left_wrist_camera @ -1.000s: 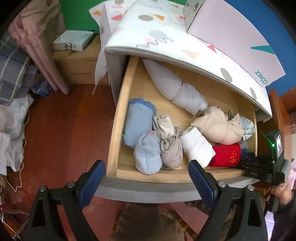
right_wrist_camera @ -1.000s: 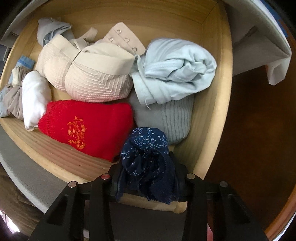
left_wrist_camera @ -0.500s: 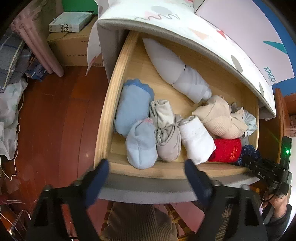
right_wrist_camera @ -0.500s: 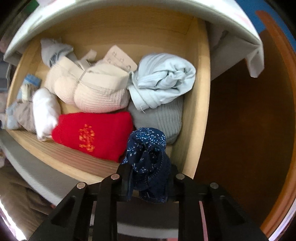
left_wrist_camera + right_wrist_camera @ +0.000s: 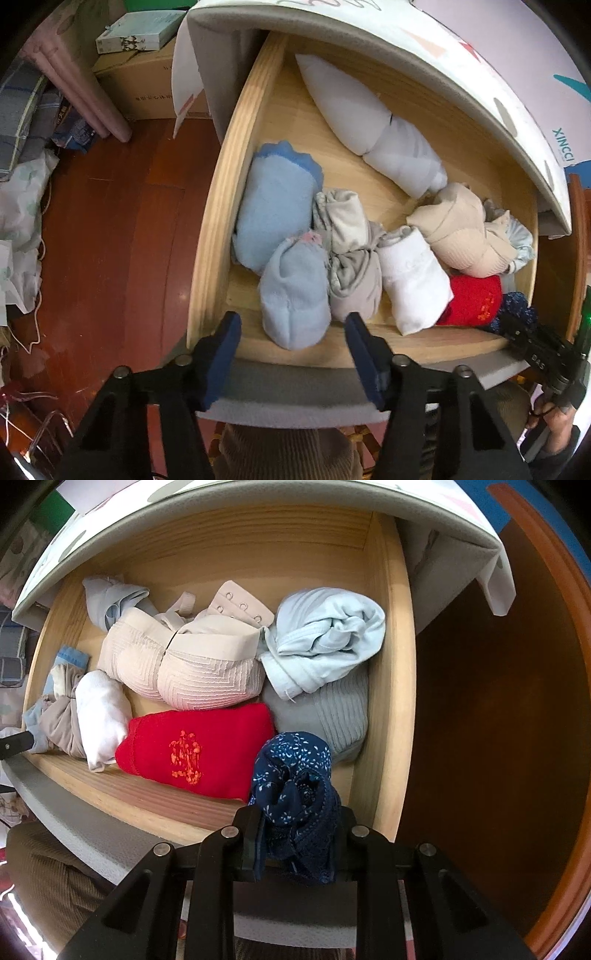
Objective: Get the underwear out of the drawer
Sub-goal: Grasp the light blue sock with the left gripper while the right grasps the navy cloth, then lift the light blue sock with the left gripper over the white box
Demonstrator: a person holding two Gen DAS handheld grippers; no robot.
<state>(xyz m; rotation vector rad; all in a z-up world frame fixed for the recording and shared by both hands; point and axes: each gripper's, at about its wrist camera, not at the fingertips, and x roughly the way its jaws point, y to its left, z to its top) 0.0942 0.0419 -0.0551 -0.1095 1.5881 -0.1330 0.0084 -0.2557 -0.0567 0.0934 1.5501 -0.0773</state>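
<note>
We look down into an open wooden drawer (image 5: 207, 236) full of rolled clothes; on the far left lie a red-brown floor (image 5: 110, 229) and a cardboard box (image 5: 147, 85). Going left to right in the drawer: a light blue roll (image 5: 273, 206) against the left wall, a second pale blue roll (image 5: 295, 299) just in front of it, a grey-beige bundle (image 5: 351, 266) touching both, a white roll (image 5: 413, 284), a beige bra (image 5: 465, 236), a red piece (image 5: 472, 299) with orange embroidery, then a grey ribbed piece (image 5: 332, 712) under a pale blue roll (image 5: 325, 635) at the right wall; a long white roll (image 5: 369, 125) lies at the back.

Our left claw (image 5: 293, 345) hangs over the drawer's front edge, pointing down; its blue pads (image 5: 225, 354) stand apart and are closing, with the front end of the second pale blue roll between them in view; we cannot tell whether they touch it.

Our right claw (image 5: 295, 834) is together, clamped on the navy underwear (image 5: 295, 775), a dotted, lace-edged bundle; it sits at the drawer's front right corner, beside the red piece and in front of the grey ribbed one; whether it has left the drawer floor we cannot tell.
</note>
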